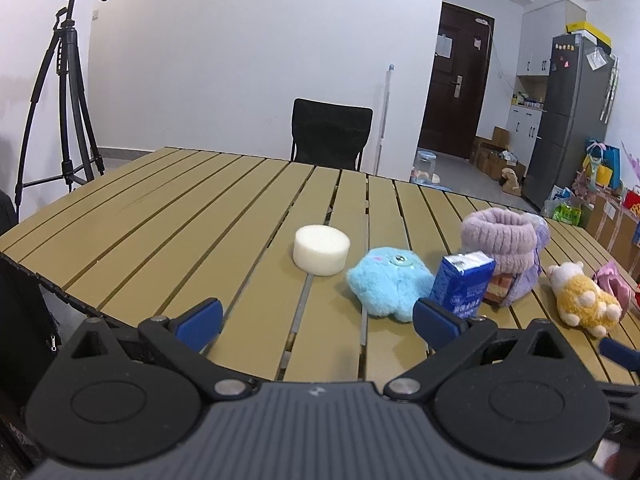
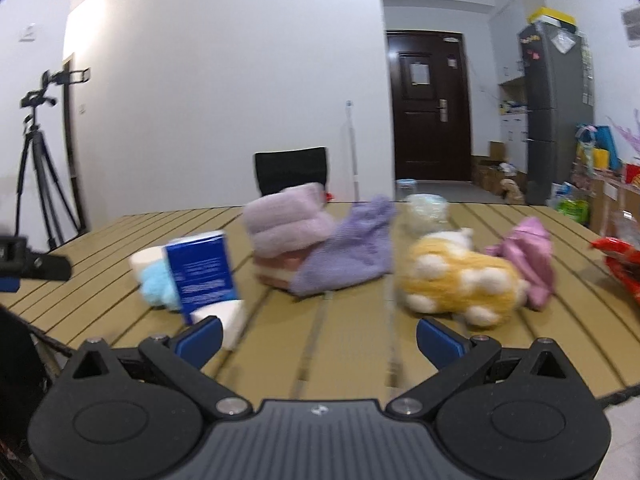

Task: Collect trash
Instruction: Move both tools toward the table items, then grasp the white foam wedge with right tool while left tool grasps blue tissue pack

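A blue drink carton (image 1: 462, 283) (image 2: 200, 276) stands on the slatted table (image 1: 168, 216) (image 2: 352, 344), with a light blue plush (image 1: 390, 286) (image 2: 160, 288) to its left. A white foam puck (image 1: 321, 249) lies farther left. My left gripper (image 1: 318, 320) is open above the near table edge, with nothing between its fingers; its right fingertip overlaps the carton's base in view. My right gripper (image 2: 318, 340) is open and holds nothing, in front of a purple sock (image 2: 348, 252). A red snack wrapper (image 2: 620, 264) lies at the far right. A crumpled clear wrapper (image 2: 426, 210) sits behind.
A rolled pink fuzzy cloth (image 1: 498, 240) (image 2: 288, 224), a yellow plush animal (image 1: 580, 300) (image 2: 460, 280) and a pink cloth (image 2: 528, 256) crowd the table's right side. A black chair (image 1: 330, 134) stands behind the table, a tripod (image 1: 60, 100) to the left, a fridge (image 1: 568, 120) to the right.
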Demonstrator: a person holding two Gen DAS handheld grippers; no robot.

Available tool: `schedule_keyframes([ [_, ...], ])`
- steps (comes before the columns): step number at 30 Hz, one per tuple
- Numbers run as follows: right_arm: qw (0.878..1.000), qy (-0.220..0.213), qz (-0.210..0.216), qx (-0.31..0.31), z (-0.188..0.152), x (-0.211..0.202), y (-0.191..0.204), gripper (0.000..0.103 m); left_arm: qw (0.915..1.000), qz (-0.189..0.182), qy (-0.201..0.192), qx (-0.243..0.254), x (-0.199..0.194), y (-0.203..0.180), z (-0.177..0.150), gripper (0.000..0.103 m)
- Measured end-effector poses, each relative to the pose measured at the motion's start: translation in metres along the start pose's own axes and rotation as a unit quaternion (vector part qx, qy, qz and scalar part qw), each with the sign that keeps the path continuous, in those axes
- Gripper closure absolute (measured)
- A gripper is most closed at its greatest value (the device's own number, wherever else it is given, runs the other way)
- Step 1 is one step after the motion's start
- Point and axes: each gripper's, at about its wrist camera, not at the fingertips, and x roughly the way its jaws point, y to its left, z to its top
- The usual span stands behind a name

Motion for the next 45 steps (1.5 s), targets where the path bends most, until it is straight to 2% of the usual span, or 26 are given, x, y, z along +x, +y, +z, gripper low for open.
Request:
schedule_keyframes([
  [4, 1.0, -0.003, 0.018, -0.014, 0.001, 0.018, 0.028, 0.002, 1.0, 0.005, -0.004, 0.001, 0.0, 0.007, 0.0, 0.0],
  [6, 1.0, -0.002, 0.017, -0.021, 0.0, 0.03, 0.039, 0.01, 1.0, 0.007, -0.002, 0.0, 0.002, 0.012, -0.001, 0.0],
  [11, 0.999, -0.001, 0.026, -0.034, -0.003, 0.055, 0.061, 0.022, 0.9998, 0.017, 0.005, -0.01, 0.006, 0.025, -0.001, 0.0],
  [13, 0.999, 0.003, 0.023, -0.039, -0.006, 0.064, 0.067, 0.037, 0.9997, 0.02, 0.008, -0.012, 0.008, 0.029, -0.001, 0.0],
  [15, 0.999, 0.009, 0.026, -0.037, -0.008, 0.069, 0.07, 0.061, 0.9996, 0.022, 0.012, -0.014, 0.01, 0.032, -0.002, 0.0],
  [18, 0.999, 0.006, 0.026, -0.041, -0.01, 0.072, 0.073, 0.068, 0.9994, 0.025, 0.015, -0.016, 0.011, 0.034, -0.003, 0.0],
  [27, 0.999, -0.011, 0.02, -0.028, -0.008, 0.056, 0.059, 0.073, 0.9995, 0.014, 0.012, -0.024, 0.014, 0.015, 0.002, 0.0],
  [38, 0.999, -0.034, -0.03, 0.01, 0.001, 0.031, 0.006, 0.073, 0.9996, -0.027, -0.007, -0.011, 0.026, -0.047, 0.007, 0.0],
  [45, 0.997, -0.044, -0.061, 0.026, 0.004, 0.012, -0.031, 0.073, 0.9997, -0.024, -0.009, 0.003, 0.05, -0.087, 0.004, 0.0],
])
